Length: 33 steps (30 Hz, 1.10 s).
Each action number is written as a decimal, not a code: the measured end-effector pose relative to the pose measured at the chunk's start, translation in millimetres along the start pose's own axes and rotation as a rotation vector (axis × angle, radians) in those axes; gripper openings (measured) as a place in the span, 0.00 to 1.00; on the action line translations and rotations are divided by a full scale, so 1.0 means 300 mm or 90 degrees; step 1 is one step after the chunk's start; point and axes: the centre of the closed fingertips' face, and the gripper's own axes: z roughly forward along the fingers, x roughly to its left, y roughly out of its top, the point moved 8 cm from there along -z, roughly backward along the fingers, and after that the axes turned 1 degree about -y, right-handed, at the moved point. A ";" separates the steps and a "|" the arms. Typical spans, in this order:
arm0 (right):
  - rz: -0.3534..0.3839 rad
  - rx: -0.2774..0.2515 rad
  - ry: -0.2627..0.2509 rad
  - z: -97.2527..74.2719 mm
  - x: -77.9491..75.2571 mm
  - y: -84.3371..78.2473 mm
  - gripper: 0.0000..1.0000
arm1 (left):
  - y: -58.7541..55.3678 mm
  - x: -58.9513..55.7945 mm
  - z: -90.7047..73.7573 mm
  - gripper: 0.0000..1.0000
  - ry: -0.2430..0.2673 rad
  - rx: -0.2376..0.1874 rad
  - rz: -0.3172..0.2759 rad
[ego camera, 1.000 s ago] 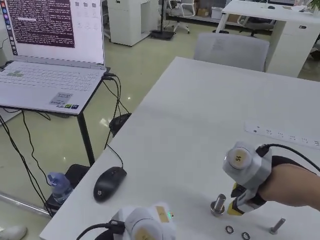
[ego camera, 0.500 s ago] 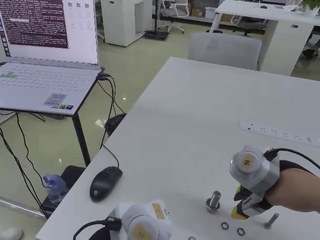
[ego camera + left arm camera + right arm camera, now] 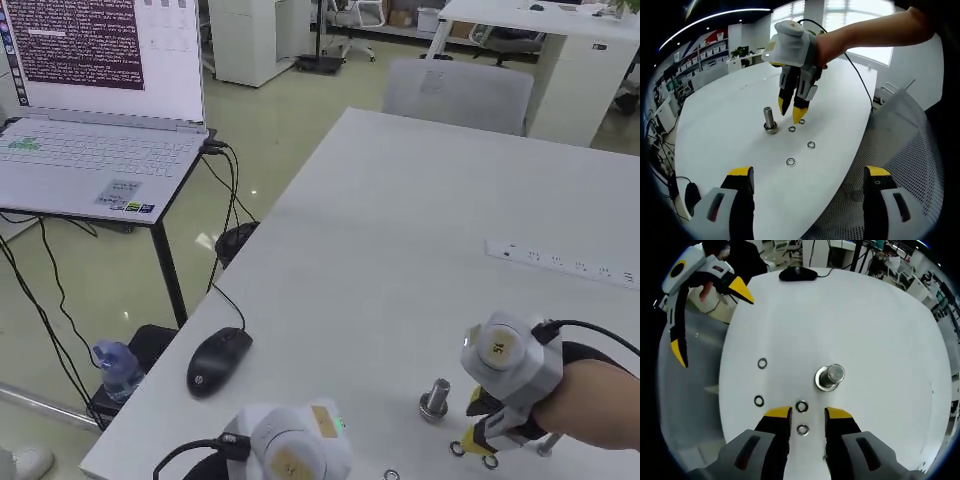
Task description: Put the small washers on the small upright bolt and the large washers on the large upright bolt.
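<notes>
The right gripper [image 3: 807, 413] now sits lower, moved off from beside the bolt [image 3: 829, 376]. A washer [image 3: 802, 429] lies between its narrowly parted fingers, ungripped. The left gripper [image 3: 807, 171] is spread wide.

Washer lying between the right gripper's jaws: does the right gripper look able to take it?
Probably yes. The right gripper is open, its jaws on either side of the washer, with nothing covering it; a second washer lies close ahead.

It's an open office. A laptop [image 3: 95, 160] glows on a side stand. A grey chair [image 3: 455, 95] and white desks [image 3: 520, 20] stand beyond.
</notes>
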 end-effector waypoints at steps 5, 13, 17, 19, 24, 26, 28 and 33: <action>0.003 0.002 -0.003 0.028 0.007 -0.014 0.27 | 0.002 0.002 -0.001 0.90 -0.001 0.001 0.004; 0.006 -0.004 -0.018 0.062 0.014 -0.018 0.24 | -0.003 0.006 -0.001 0.89 -0.003 0.002 0.003; 0.000 0.001 -0.014 0.074 0.022 -0.020 0.23 | -0.002 0.011 -0.004 0.89 -0.002 -0.003 -0.001; -0.002 0.006 -0.015 0.081 0.026 -0.024 0.22 | -0.002 0.015 -0.004 0.89 -0.001 0.000 -0.001; 0.009 -0.001 -0.015 0.081 0.030 -0.021 0.20 | -0.002 0.020 -0.003 0.88 0.000 0.000 0.000; 0.010 -0.001 -0.015 0.080 0.031 -0.021 0.19 | -0.003 0.021 -0.003 0.88 0.000 0.000 0.000; 0.014 -0.001 -0.015 0.080 0.031 -0.021 0.19 | -0.005 0.023 -0.003 0.88 -0.001 0.003 0.001; 0.015 0.000 -0.016 0.080 0.035 -0.022 0.17 | 0.001 0.024 -0.001 0.87 0.000 0.000 0.000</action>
